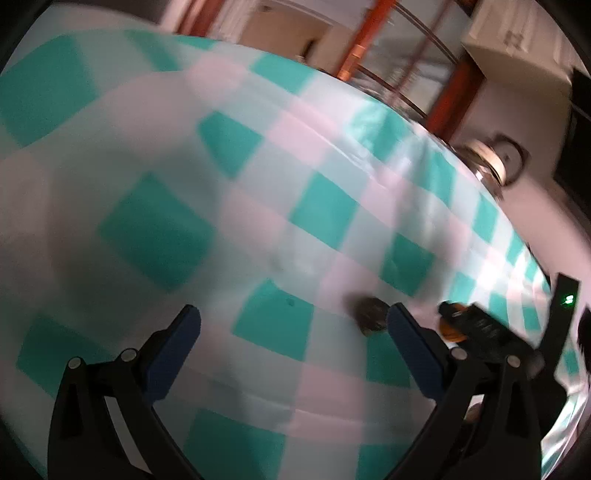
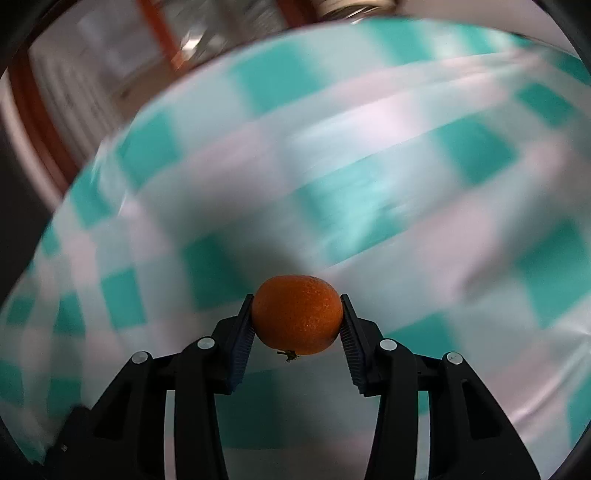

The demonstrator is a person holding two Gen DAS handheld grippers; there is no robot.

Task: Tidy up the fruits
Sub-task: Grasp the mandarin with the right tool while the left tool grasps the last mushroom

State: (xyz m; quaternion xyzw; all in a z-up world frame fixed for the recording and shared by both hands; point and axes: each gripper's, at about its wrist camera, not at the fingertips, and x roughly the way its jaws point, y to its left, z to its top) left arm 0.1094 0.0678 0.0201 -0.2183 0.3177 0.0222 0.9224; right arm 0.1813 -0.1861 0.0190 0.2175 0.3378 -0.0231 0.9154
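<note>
Left wrist view: left gripper (image 1: 293, 323) low in frame, black arms with blue pads, jaws wide apart, nothing between them, only checked tablecloth (image 1: 159, 229) in the gap. Cloth is teal, white and pale pink squares, glossy, blurred. Just beyond the right fingertip (image 1: 400, 317) lies a small dark brownish round thing (image 1: 371, 314), too blurred to name; part of it is hidden behind that finger. Further right, the right gripper (image 1: 452, 319) enters from the lower right edge with the orange fruit (image 1: 448, 330) at its tip, mostly covered by the black fingers. A black upright part with a green light (image 1: 568, 298) stands at the right edge. Past the far table edge: orange-red frame posts (image 1: 458, 92), a white box (image 1: 517, 48), a round metal-and-glass object (image 1: 487, 158), all blurred.

Right wrist view: right gripper (image 2: 297, 319) clamped on the orange fruit (image 2: 297, 314); both ribbed blue pads press its sides. Fruit small, round, slightly flattened, deep orange, pitted peel, a short green-brown stem stub (image 2: 288, 356) on the underside. It sits centre frame, held above the tablecloth (image 2: 406, 184), a shadow on the cloth behind it. Cloth heavily smeared by motion blur. Far left beyond the table edge, orange-red frame (image 2: 33, 110) and pale wall, indistinct. A metallic rim (image 2: 354, 7) shows at the top edge.
</note>
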